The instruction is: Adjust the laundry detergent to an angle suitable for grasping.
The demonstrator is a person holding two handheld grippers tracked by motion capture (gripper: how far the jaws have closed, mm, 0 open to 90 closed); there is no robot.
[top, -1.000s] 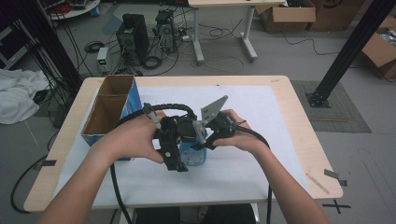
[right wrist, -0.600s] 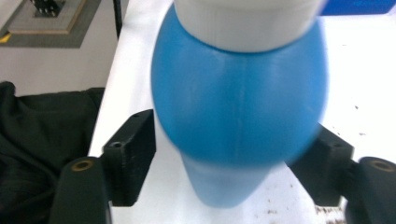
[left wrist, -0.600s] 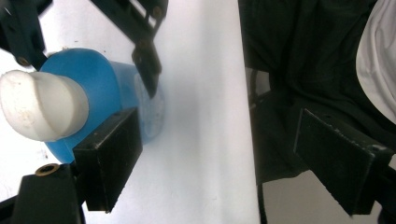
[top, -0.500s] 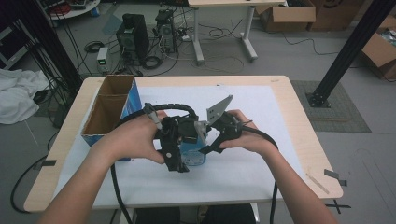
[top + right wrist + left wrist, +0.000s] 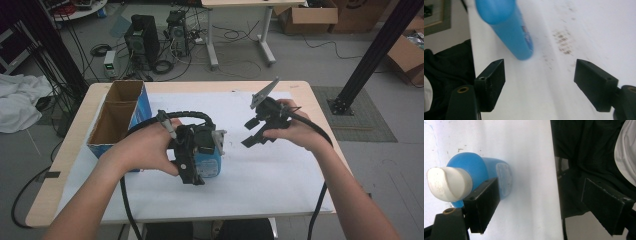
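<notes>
Left gripper view: blue bottle (image 5: 486, 173) beside one finger (image 5: 484, 205), left gripper (image 5: 192, 162) fingers spread, not pinching it

The blue bottle (image 5: 486, 170) is seen as smooth, glossy plastic, capped in matt white. The table (image 5: 320, 100) is edged in pale wood and covered by matt white paper (image 5: 280, 175); the box (image 5: 117, 120) is made of cardboard.

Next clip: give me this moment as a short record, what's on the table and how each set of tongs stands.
Work item: blue bottle with white cap, on the white sheet
Left tongs: open, one jaw right beside the bottle
Right tongs: jaws have just been opening, nothing between them, apart from the bottle
Also on table: open cardboard box, at the left edge
</notes>
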